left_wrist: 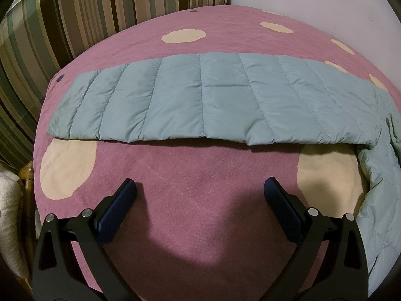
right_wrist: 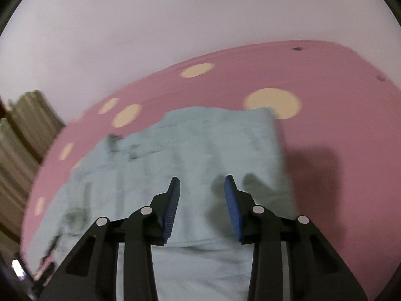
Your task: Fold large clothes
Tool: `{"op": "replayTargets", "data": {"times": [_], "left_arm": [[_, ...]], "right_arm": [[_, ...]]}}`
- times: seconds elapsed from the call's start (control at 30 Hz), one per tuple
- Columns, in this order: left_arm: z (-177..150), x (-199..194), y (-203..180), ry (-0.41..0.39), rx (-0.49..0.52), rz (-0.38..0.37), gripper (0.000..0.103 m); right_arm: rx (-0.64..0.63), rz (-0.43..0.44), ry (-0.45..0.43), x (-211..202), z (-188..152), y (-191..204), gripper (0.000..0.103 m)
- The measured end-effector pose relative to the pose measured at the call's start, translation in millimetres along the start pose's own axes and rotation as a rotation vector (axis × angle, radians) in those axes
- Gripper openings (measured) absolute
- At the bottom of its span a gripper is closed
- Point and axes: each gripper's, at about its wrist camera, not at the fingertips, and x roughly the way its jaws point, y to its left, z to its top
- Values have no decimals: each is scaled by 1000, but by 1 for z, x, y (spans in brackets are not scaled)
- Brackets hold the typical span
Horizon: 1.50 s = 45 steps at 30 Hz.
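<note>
A pale blue quilted jacket (left_wrist: 215, 100) lies folded into a long band across a pink bed cover (left_wrist: 200, 213) with cream dots. One sleeve (left_wrist: 381, 188) trails down the right side. My left gripper (left_wrist: 200, 188) is open and empty, hovering over bare cover in front of the jacket's near edge. In the blurred right wrist view the jacket (right_wrist: 200, 150) fills the middle. My right gripper (right_wrist: 202, 183) is open above it, with nothing between the blue pads.
A striped cushion (left_wrist: 75, 12) stands at the back left of the bed. A pale wall (right_wrist: 175, 25) is behind the bed. A wicker frame with white fabric (left_wrist: 15, 213) sits at the left edge. Brown furniture (right_wrist: 20, 130) is at the left.
</note>
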Motion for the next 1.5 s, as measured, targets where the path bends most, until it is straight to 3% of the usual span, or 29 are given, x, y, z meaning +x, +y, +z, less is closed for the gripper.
{"op": "replayTargets", "data": {"times": [0.17, 0.43, 0.67, 0.83, 0.97, 1.2, 1.37, 1.5], "left_arm": [[0, 0, 0, 0, 2, 3, 101], [-1, 0, 0, 0, 6, 8, 101], [-1, -1, -2, -1, 11, 13, 101], [0, -1, -3, 0, 15, 16, 101], [0, -1, -3, 0, 16, 16, 101], [0, 0, -3, 0, 19, 19, 101], [1, 0, 0, 0, 20, 19, 101], [2, -1, -1, 1, 21, 19, 101]], "right_arm": [[49, -93, 44, 19, -4, -37, 30], [73, -106, 114, 54, -12, -69, 30], [30, -121, 127, 54, -7, -63, 30], [46, -82, 51, 39, 22, -62, 30], [21, -79, 49, 61, 39, -58, 30], [-10, -115, 128, 107, 35, -59, 30], [-12, -109, 107, 88, 38, -58, 30], [-4, -150, 78, 59, 28, -68, 43]]}}
